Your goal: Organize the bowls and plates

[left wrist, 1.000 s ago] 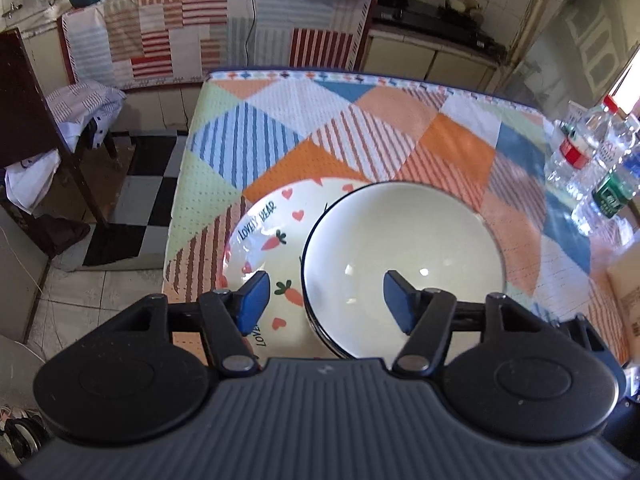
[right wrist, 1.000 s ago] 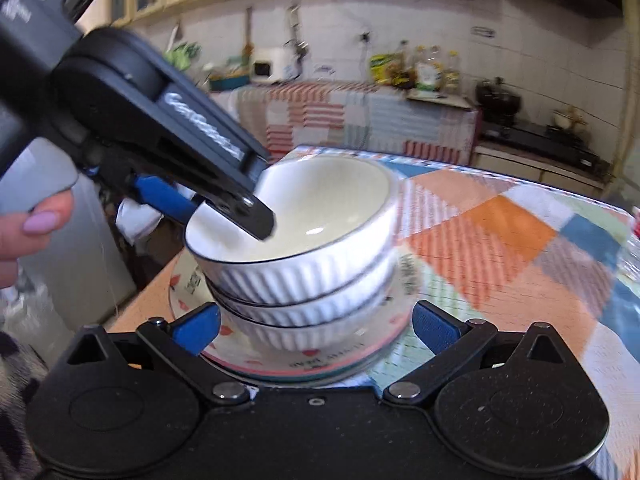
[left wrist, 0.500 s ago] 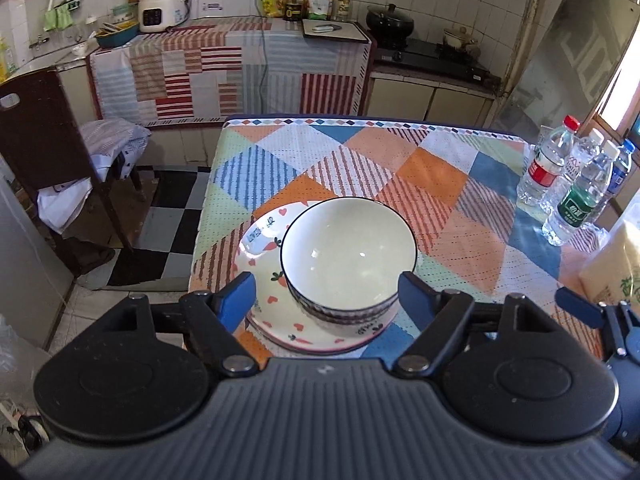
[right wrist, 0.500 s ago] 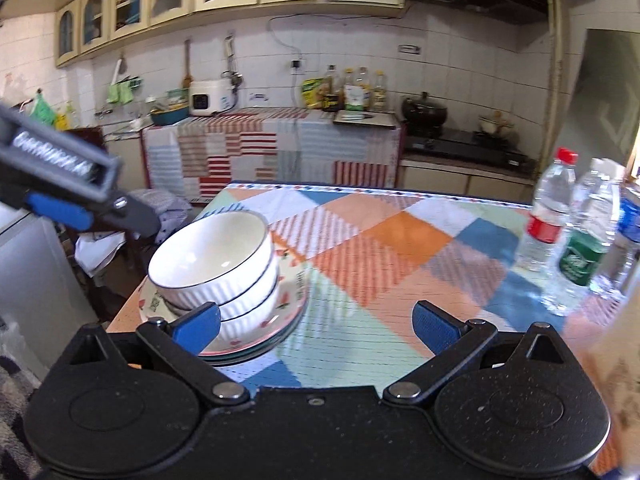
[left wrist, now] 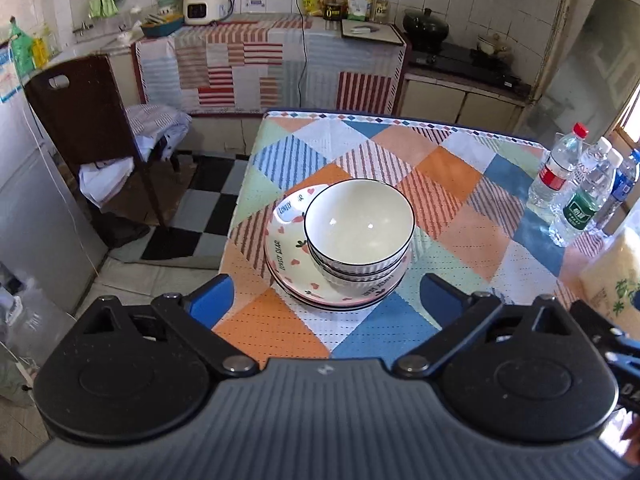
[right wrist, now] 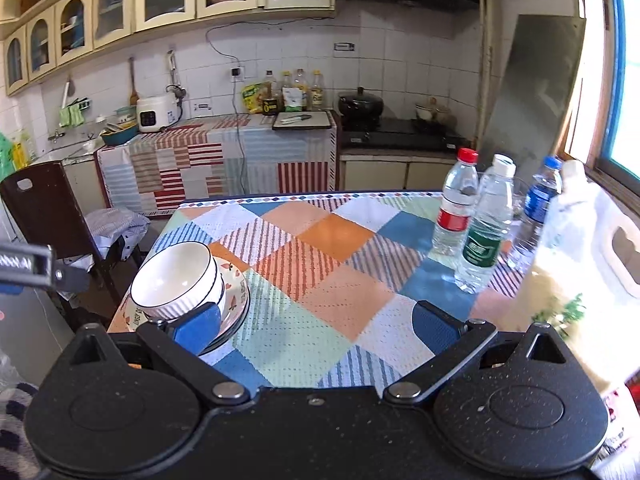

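The stack of bowls [left wrist: 359,240] sat nested on the plates [left wrist: 286,252] near the left edge of the table [left wrist: 460,216], ribbed white bowls with dark rims, the top one empty and catching the light; the plates beneath carried hearts, carrots and printed lettering, and the bowls stood toward the plates' right side rather than dead centre; the left gripper [left wrist: 326,300] hung above and short of the stack, its jaws just having been opening and now spread wide, nothing between them but tablecloth, the blue pads [left wrist: 212,300] clear of the crockery on either side; the right gripper [right wrist: 316,322] was wide too, empty, aimed across the patchwork cloth, its left pad overlapping the plates' edge in the right wrist view, though whether it touched them could not be told; at that view's left edge, part of the other gripper showed black and blurred; over on the far right of the table stood a cluster of water bottles [right wrist: 484,236], just beside a big white jug [right wrist: 580,272]; a dark chair [left wrist: 92,136] stood off the table's left side, draped with cloth.
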Available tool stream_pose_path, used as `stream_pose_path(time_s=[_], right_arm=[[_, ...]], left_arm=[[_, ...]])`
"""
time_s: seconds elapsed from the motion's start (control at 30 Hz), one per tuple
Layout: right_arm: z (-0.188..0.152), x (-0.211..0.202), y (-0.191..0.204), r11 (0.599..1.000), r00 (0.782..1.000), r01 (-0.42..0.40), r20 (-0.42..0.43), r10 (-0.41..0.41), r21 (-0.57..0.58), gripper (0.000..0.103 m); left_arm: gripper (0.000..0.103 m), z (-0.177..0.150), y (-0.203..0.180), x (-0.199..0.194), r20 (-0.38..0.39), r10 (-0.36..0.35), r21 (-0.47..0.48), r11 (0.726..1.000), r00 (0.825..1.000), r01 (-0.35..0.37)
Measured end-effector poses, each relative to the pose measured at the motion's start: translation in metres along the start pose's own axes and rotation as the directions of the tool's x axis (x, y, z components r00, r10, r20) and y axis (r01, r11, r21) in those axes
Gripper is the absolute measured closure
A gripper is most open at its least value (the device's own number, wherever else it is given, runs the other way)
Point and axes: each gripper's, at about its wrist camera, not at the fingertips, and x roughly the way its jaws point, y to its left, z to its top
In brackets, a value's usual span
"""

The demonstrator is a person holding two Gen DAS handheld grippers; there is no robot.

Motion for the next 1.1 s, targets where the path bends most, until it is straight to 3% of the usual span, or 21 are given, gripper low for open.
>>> stream_pose_path(time_s=[0.23,0.47,1.1], right_arm=[[0.0,-0.021,0.0,0.999,0.999,0.043,-0.017,-0.043,-0.019,0.0],[-0.004,-0.025,-0.001,1.0,0.999,0.017,-0.034,-0.016,0.013,0.0],[-0.012,-0.036,-0.003,0.999,0.999,0.042,-0.022,-0.042,-0.011,0.0]], left_arm=[[0.002,-0.013,-0.012,-0.017,0.057,0.048,0.05,0.997,0.997,-0.051],[0.002,-0.023,-0.021,-0.027,0.089,0.066,0.067,0.995,0.994,-0.072],[0.002,-0.041,-0.033,-0.038,0.094,0.043,0.085,0.995,0.995,-0.051]])
